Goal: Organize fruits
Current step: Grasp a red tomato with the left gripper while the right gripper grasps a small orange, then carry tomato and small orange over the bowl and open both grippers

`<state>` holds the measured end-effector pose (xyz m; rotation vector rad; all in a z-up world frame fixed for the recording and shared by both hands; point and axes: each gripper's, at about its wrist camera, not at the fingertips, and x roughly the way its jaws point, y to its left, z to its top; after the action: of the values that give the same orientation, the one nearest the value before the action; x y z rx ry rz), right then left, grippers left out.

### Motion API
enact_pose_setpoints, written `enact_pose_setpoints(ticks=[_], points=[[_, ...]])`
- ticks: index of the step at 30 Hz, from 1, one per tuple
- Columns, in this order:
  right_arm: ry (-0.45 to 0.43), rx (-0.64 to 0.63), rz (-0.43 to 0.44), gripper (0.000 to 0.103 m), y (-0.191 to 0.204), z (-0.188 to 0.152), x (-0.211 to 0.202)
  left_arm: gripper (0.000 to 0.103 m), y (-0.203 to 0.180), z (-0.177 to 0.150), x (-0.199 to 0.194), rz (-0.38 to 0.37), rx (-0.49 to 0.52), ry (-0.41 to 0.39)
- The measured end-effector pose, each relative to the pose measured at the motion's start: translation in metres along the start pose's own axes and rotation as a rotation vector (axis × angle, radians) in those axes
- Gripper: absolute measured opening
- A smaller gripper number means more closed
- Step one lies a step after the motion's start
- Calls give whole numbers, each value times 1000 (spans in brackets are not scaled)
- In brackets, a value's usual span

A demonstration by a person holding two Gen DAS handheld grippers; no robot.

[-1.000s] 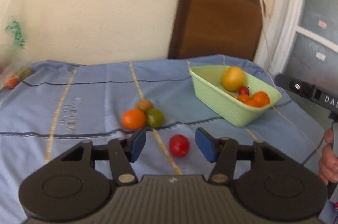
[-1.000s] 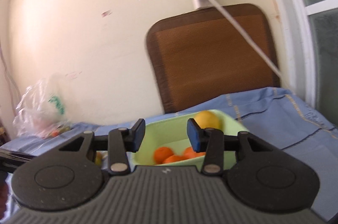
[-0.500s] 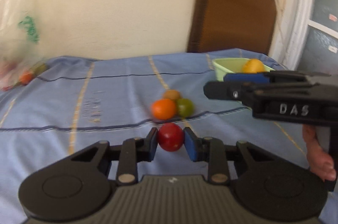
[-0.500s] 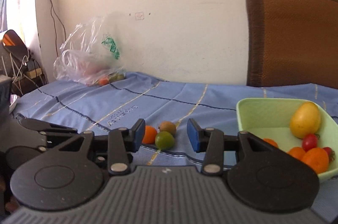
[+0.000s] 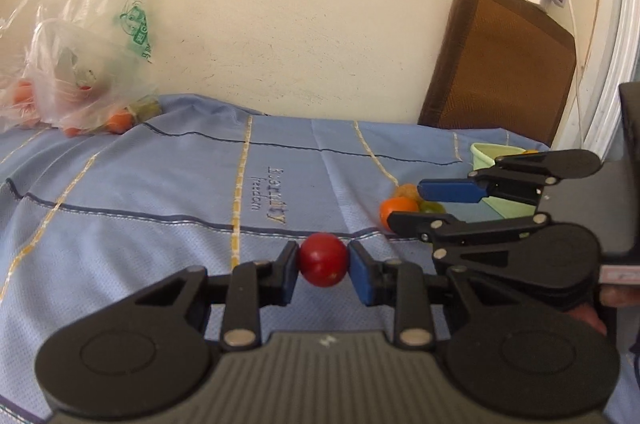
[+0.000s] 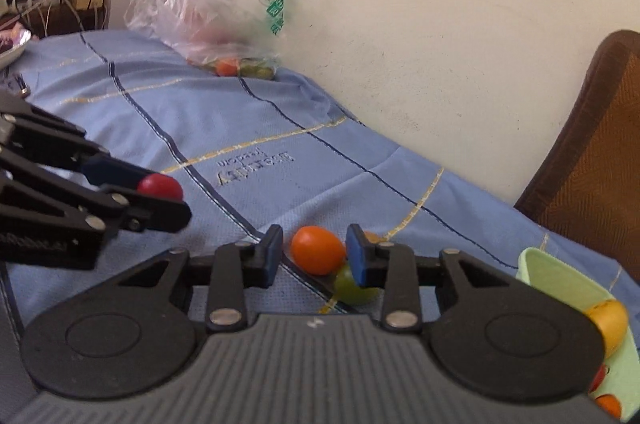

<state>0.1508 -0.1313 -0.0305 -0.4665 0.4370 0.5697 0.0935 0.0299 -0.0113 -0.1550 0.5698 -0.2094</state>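
- Left claw (image 5: 323, 270) is clamped on one red tomato (image 5: 323, 265), held above the blue cloth (image 5: 160, 204).
- Right claw (image 6: 314, 260) stands apart, its pads on either side of one orange fruit (image 6: 317, 250) without touching it.
- One green fruit (image 6: 352, 288) lies touching the orange one; one brownish fruit (image 5: 406, 191) sits just behind them.
- One green basket (image 6: 560, 280) to the right holds a yellow fruit (image 6: 606, 318).
- One plastic bag (image 5: 80, 64) with more fruit leans by the wall.
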Motion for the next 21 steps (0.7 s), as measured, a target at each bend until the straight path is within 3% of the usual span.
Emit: enact_pose_setpoints(ticks=[7,10,17,21], points=[[16,-166,-30,34,17,-4,11,27,9,2,3,-33,-48,2],[-4,-181,-60,32,22,-4,6,27,7,1,2,-34,-40,-1],[-133,17,-81,32,4,-14,-64,27,1,0,2,-56,-6,7],[-134,139,-106,32,-4,-43,-104,27,-6,-1,1,-67,26,10]])
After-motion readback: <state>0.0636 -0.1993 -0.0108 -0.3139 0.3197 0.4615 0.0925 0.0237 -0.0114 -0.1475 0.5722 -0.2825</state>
